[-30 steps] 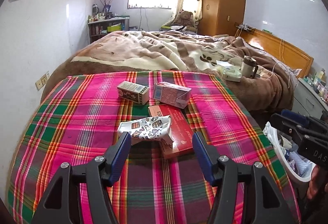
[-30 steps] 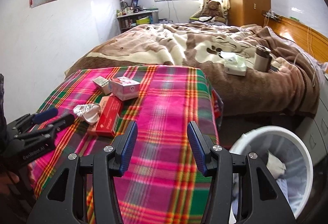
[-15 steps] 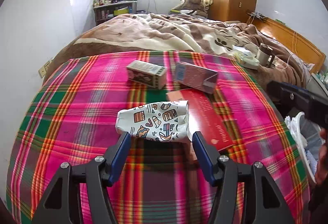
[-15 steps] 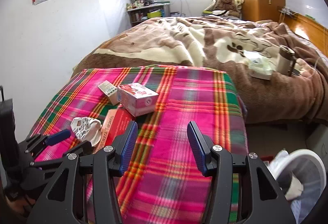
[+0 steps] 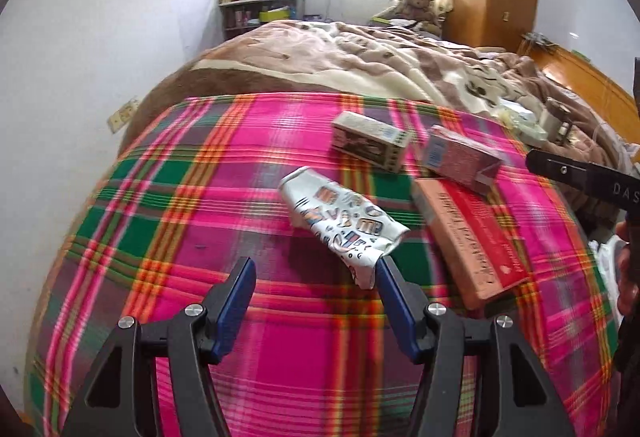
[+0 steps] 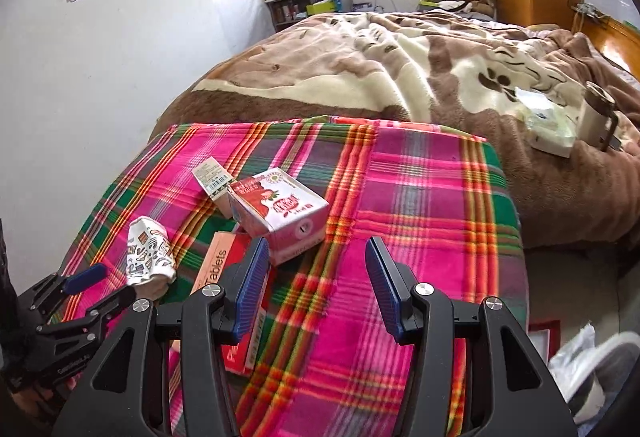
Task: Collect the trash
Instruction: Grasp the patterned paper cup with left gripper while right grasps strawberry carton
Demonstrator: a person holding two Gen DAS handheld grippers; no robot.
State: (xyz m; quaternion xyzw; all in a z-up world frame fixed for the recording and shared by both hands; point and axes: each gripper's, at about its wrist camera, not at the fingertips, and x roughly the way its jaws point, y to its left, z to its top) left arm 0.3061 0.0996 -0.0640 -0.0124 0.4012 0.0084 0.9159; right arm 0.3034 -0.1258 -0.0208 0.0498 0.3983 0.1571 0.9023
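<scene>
Left gripper [image 5: 312, 273] spread wide, nothing held | crumpled paper cup [image 5: 344, 223] just ahead, nearer right-hand finger, on plaid cloth [image 5: 200, 197] | best centred before squeezing gently | right gripper [image 6: 316, 271] also wide apart, empty, beside pink carton [image 6: 280, 213]

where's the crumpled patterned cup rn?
On the plaid blanket, just ahead of the open left gripper, left of the red tablets box.

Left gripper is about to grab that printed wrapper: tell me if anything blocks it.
Nothing visible does. The left gripper is open, and the printed wrapper lies just ahead, its near end touching the right finger. The red tablet box sits off to the right.
</scene>
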